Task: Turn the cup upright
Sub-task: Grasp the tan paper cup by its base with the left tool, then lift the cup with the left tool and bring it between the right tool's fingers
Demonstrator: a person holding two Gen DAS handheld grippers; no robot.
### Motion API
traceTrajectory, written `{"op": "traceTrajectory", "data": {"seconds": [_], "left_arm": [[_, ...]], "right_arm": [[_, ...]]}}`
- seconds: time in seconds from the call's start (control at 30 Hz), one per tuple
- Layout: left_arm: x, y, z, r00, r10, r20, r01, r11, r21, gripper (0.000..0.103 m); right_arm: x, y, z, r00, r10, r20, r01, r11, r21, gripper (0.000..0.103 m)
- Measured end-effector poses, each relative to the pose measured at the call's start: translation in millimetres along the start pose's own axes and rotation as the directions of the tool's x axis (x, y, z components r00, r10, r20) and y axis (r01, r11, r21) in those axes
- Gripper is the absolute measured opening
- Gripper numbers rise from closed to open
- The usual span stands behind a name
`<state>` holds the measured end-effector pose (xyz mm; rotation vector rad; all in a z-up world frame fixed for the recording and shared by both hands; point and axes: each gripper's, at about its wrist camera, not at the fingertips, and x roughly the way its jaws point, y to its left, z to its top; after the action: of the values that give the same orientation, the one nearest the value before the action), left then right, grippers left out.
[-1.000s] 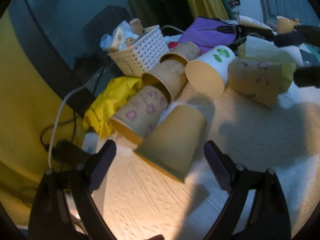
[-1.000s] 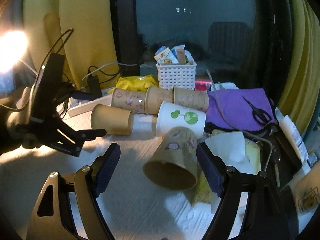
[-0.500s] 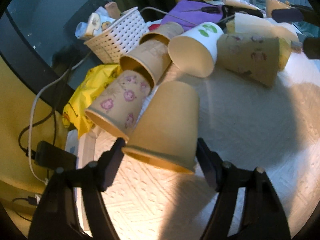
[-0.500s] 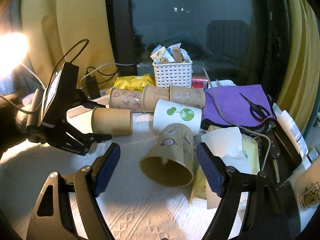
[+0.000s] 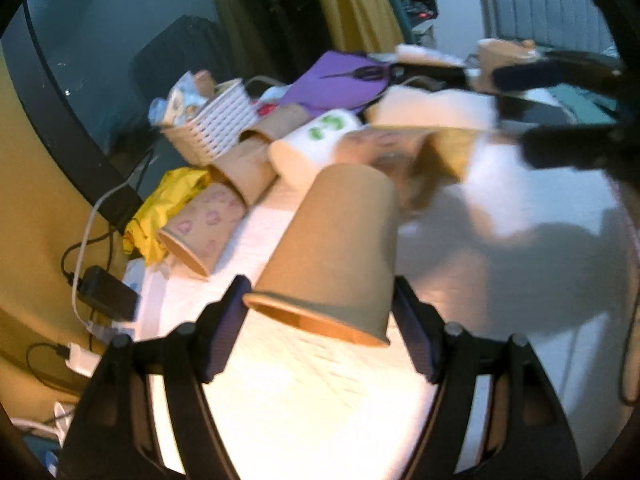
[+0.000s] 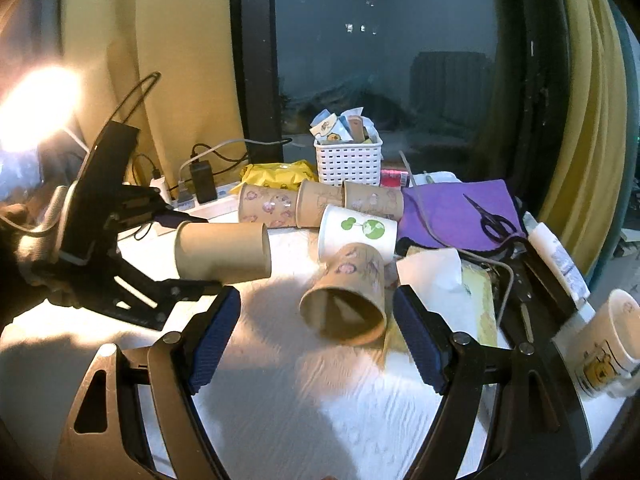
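Plain brown cup [image 5: 336,248] sits clamped between the two pads of the left gripper [image 5: 320,312], its rim end at the pads and its closed base pointing away; from the right wrist view the same cup [image 6: 222,252] lies on its side in the air, raised off the white cloth [image 6: 320,408] with its shadow below it. The left gripper [image 6: 100,248] grips it near the rim.

The right gripper [image 6: 316,340] is released — jaws spread wide, nothing between them — and hovers low over the cloth just in front of a patterned cup [image 6: 346,294] that lies on its side with its mouth facing the camera. Just behind that patterned cup lies a white cup with green print [image 6: 360,230], and behind that a row of three printed brown cups [image 6: 320,204], all on their sides. Behind the row stands a white basket [image 6: 347,162] stuffed with packets, and to its right a purple cloth [image 6: 448,216] bears black scissors [image 6: 490,218].
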<state>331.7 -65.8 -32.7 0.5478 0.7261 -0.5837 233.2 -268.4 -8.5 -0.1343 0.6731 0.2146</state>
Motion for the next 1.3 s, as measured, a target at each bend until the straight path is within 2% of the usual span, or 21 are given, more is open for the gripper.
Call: {"op": "traceTrajectory", "data": {"seconds": [0.23,0.33,0.57,0.67,0.73,0.83,1.03,1.13,1.23,1.27,1.3], "left_arm": [[-42.8,-51.9,-14.6,0.997,-0.065,0.035,0.064,0.998,0.024,0.072],[-56.3,-72.7,-31.7,0.997,-0.074,0.031,0.073,0.997,0.031,0.072],[-87.6,-114.4,-69.9,0.987,-0.155,0.035,0.154,0.988,0.025,0.072],[-97.6,-127.0,-81.0,0.983,-0.181,0.036,0.180,0.983,0.046,0.072],[-103.1,-132.3,-87.3,0.978,-0.205,0.033,0.202,0.977,0.064,0.072],[-108.3,-137.1,-95.8,0.966,-0.259,0.017,0.256,0.962,0.094,0.072],[-107.8,-149.3,-110.2,0.931,-0.360,-0.054,0.363,0.912,0.188,0.072],[-104.5,-157.4,-114.7,0.917,-0.390,-0.080,0.398,0.887,0.234,0.072],[-104.4,-154.8,-116.3,0.906,-0.420,-0.062,0.422,0.878,0.226,0.072],[-105.7,-152.7,-117.5,0.896,-0.441,-0.050,0.440,0.871,0.219,0.072],[-106.7,-151.5,-118.4,0.895,-0.443,-0.045,0.442,0.871,0.217,0.072]], "right_arm": [[-32.0,15.0,-19.2,1.000,-0.024,-0.010,0.024,1.000,-0.003,0.081],[-47.4,20.9,-30.7,0.999,-0.034,-0.017,0.034,0.999,0.005,0.081],[-81.9,42.0,-62.1,0.998,-0.023,-0.052,0.021,0.999,-0.036,0.081],[-88.0,49.4,-75.4,0.996,0.011,-0.089,-0.016,0.998,-0.053,0.081],[-91.0,56.6,-81.4,0.991,0.065,-0.117,-0.075,0.993,-0.086,0.081],[-94.2,69.1,-85.8,0.968,0.169,-0.183,-0.201,0.964,-0.172,0.081],[-88.5,102.7,-87.5,0.890,0.266,-0.370,-0.406,0.833,-0.376,0.081],[-87.8,123.6,-86.5,0.841,0.281,-0.462,-0.500,0.728,-0.468,0.081],[-86.3,149.2,-88.3,0.783,0.270,-0.560,-0.592,0.597,-0.541,0.081],[-84.3,154.8,-88.6,0.762,0.267,-0.590,-0.619,0.568,-0.543,0.081],[-82.6,159.8,-88.9,0.748,0.263,-0.609,-0.636,0.546,-0.545,0.081]]}}
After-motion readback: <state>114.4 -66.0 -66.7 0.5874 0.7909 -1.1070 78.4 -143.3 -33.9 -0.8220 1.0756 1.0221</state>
